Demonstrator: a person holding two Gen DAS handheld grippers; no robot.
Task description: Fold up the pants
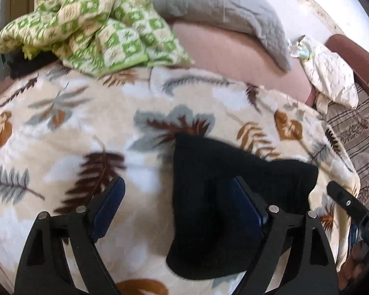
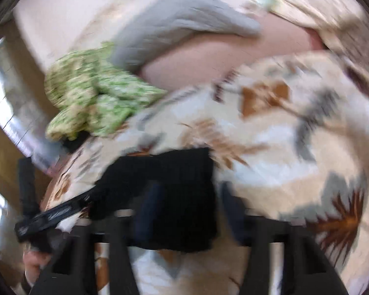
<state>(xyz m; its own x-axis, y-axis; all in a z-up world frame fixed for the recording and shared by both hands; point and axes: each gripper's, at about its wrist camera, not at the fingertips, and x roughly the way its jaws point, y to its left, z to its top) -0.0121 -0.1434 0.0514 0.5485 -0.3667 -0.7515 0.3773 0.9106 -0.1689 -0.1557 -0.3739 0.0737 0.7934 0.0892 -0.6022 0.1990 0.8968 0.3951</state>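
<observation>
The black pants [image 1: 223, 196] lie folded into a compact bundle on the leaf-patterned blanket [image 1: 91, 123]. My left gripper [image 1: 178, 186] is open above them; its right finger [image 1: 248, 204] hangs over the bundle and its left finger [image 1: 108, 206] over the bare blanket. In the blurred right wrist view the pants [image 2: 169, 186] lie under my right gripper [image 2: 192, 206], which is open, with its left finger [image 2: 147, 209] over the bundle. The left gripper [image 2: 51, 216] shows at that view's lower left, and the right gripper's finger [image 1: 346, 204] at the left view's right edge.
A green checked quilt [image 1: 93, 22] is bunched at the far left. A grey pillow [image 1: 221, 7] and a pink cushion [image 1: 233, 51] lie behind the blanket. A cream pillow [image 1: 329, 73] and a striped sheet [image 1: 361, 132] are on the right.
</observation>
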